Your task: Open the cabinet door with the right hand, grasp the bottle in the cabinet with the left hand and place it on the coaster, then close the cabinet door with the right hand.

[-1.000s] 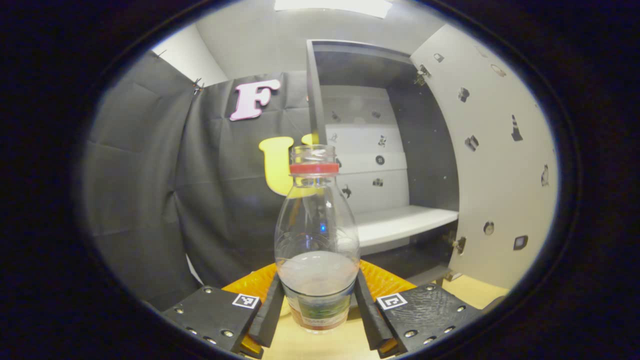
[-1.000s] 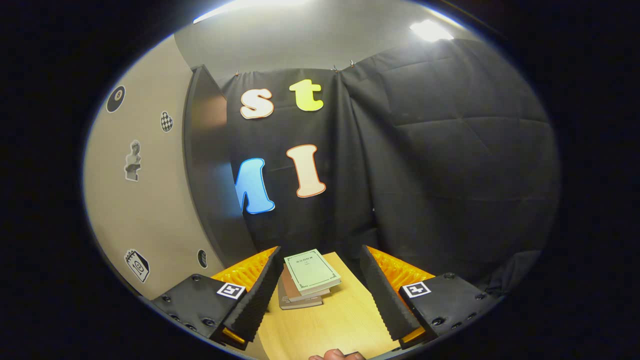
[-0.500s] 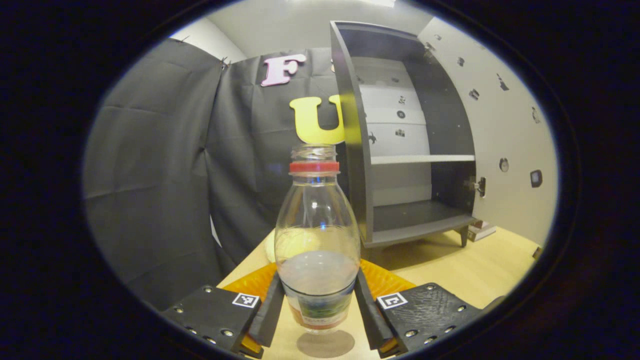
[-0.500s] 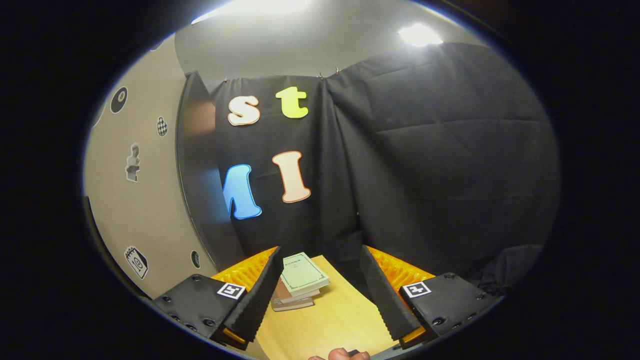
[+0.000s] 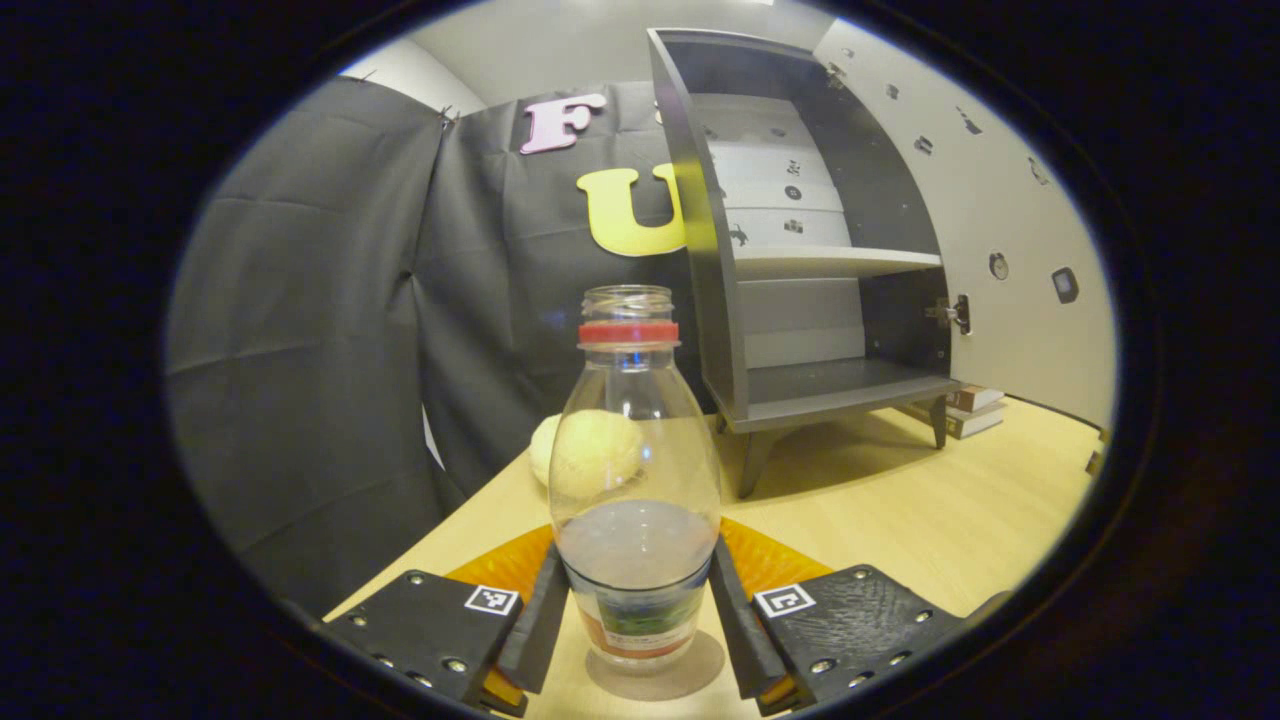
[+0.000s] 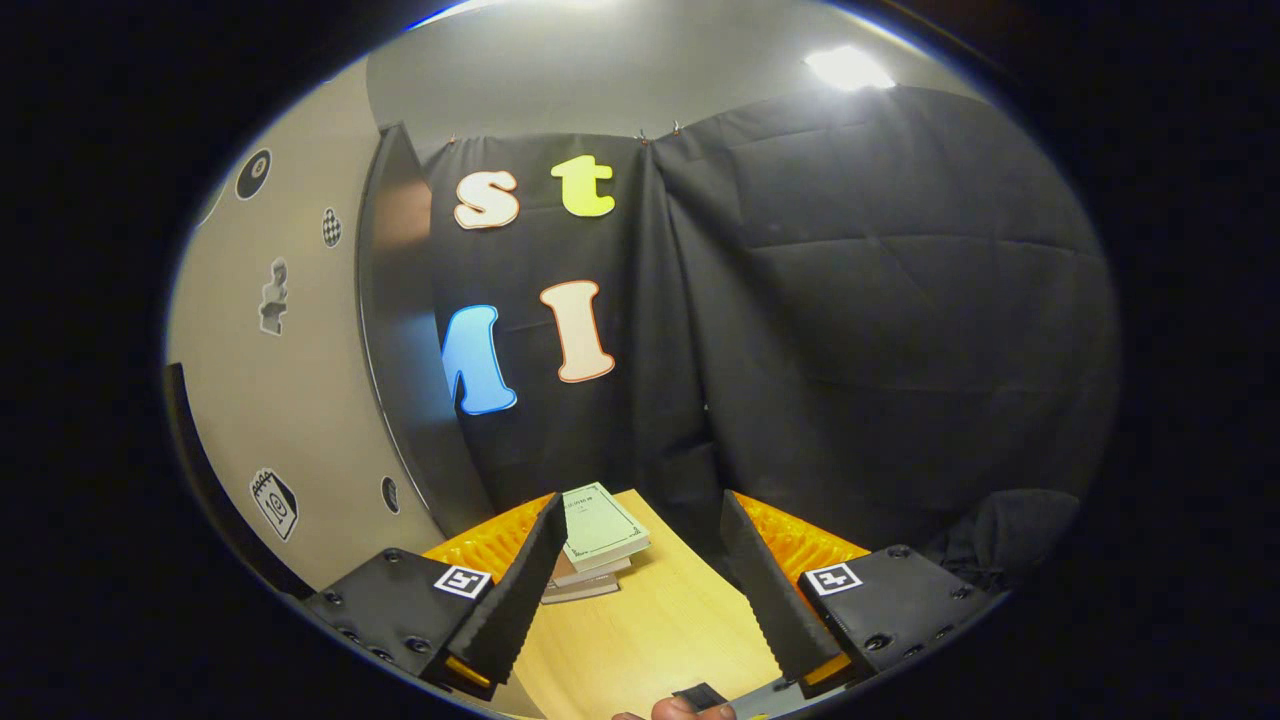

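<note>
In the left gripper view, the left hand-held gripper [image 5: 634, 615] is closed on the bottle [image 5: 634, 500]: both fingers press on the lower part of it, one at each side, near the label. The bottle stands upright, has no cap, keeps a red ring under its mouth and is about one third full of clear liquid. A round shadow lies on the worktop [image 5: 900, 510] under its base; I cannot tell if the base touches the wood. A pale round coaster [image 5: 545, 450] lies farther back, partly seen through the bottle, near the left edge of the worktop and just before the black cloth. To the right of the bottle stands the cabinet [image 5: 800, 390] on short legs, with its door [image 5: 1010, 230] swung wide to the right; the lower compartment and the shelf above it are open to the front. Between the bottle and the cabinet front the worktop is bare wood. In the right gripper view, the right hand-held gripper [image 6: 640, 590] is wide open and holds nothing. Beyond its fingers lies a small stack of books [image 6: 595, 540] near the far edge of the worktop, close to the cloth. The door, with stickers on it, rises at the left, its edge just beside the left finger.
</note>
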### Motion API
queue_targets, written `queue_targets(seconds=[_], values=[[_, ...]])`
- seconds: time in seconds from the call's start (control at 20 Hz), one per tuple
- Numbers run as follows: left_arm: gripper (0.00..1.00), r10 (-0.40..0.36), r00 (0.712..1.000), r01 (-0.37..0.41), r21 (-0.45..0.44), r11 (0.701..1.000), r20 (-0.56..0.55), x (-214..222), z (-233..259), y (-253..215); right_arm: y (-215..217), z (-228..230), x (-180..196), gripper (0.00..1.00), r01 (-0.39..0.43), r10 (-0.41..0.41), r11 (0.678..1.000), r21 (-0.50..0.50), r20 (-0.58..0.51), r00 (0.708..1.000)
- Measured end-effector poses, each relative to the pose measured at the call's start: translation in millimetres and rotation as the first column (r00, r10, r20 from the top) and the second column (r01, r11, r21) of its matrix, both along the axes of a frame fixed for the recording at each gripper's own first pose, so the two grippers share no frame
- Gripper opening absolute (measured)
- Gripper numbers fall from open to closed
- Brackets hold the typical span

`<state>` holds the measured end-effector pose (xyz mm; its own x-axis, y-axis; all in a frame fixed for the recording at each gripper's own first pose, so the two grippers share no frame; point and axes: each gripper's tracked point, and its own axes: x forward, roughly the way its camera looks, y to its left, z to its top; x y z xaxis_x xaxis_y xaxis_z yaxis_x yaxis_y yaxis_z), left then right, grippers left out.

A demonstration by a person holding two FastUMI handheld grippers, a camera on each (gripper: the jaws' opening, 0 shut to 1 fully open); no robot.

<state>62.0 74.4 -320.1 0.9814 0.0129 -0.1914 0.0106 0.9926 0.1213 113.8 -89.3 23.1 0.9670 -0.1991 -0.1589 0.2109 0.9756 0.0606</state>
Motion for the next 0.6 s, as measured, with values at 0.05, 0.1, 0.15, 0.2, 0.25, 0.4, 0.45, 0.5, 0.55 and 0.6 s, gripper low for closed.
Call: queue_targets(seconds=[0.05, 0.1, 0.15, 0.2, 0.25, 0.4, 0.45, 0.5, 0.55, 0.6], values=[[0.70, 0.003, 1.000, -0.003, -0.004, 1.000, -0.008, -2.3, -5.8, -0.4, 0.7, 0.0, 0.0, 0.98, -0.004, 0.004, 1.000, -0.003, -0.007, 1.000], [0.70, 0.006, 1.000, -0.006, -0.010, 1.000, -0.020, -4.9, -13.1, -0.8, -0.1, 3.0, -0.1, 0.98, -0.003, 0.003, 1.000, 0.001, -0.008, 1.000], [0.70, 0.006, 1.000, -0.007, -0.017, 1.000, -0.030, -8.0, -18.9, -2.0, -1.3, 8.6, -0.1, 0.98, 0.002, -0.002, 1.000, 0.007, 0.002, 1.000], [0.68, 0.008, 0.999, -0.009, -0.020, 1.000, -0.036, -11.6, -23.5, -1.2, -0.3, 11.9, 0.4, 0.93, 0.001, -0.002, 1.000, 0.010, 0.013, 1.000], [0.70, 0.011, 0.999, -0.011, -0.014, 1.000, -0.043, -13.2, -29.3, -0.8, 0.2, 14.2, 0.0, 0.93, 0.002, -0.002, 1.000, 0.006, 0.017, 1.000], [0.69, 0.010, 0.999, -0.010, -0.017, 1.000, -0.035, -17.7, -28.7, -0.1, 0.7, 5.5, 0.0, 0.93, 0.003, -0.003, 1.000, -0.007, 0.002, 1.000], [0.71, 0.011, 0.999, -0.011, -0.022, 1.000, -0.031, -17.4, -27.3, 0.3, 1.6, 4.6, -1.1, 0.98, 0.004, -0.004, 1.000, -0.003, -0.001, 1.000], [0.74, 0.010, 0.999, -0.010, -0.026, 1.000, -0.033, -18.3, -27.8, 0.4, 2.3, 4.3, -1.5, 0.98, 0.002, -0.002, 1.000, 0.003, 0.000, 1.000], [0.74, 0.012, 0.999, -0.013, -0.029, 0.999, -0.036, -18.5, -28.6, 0.7, 2.4, 4.0, -1.2, 0.98, 0.003, -0.003, 1.000, 0.010, 0.001, 1.000], [0.71, 0.014, 0.999, -0.016, -0.030, 0.999, -0.041, -18.5, -29.1, 0.4, 2.6, 2.3, -1.6, 0.93, 0.004, -0.004, 1.000, 0.021, -0.001, 1.000]])
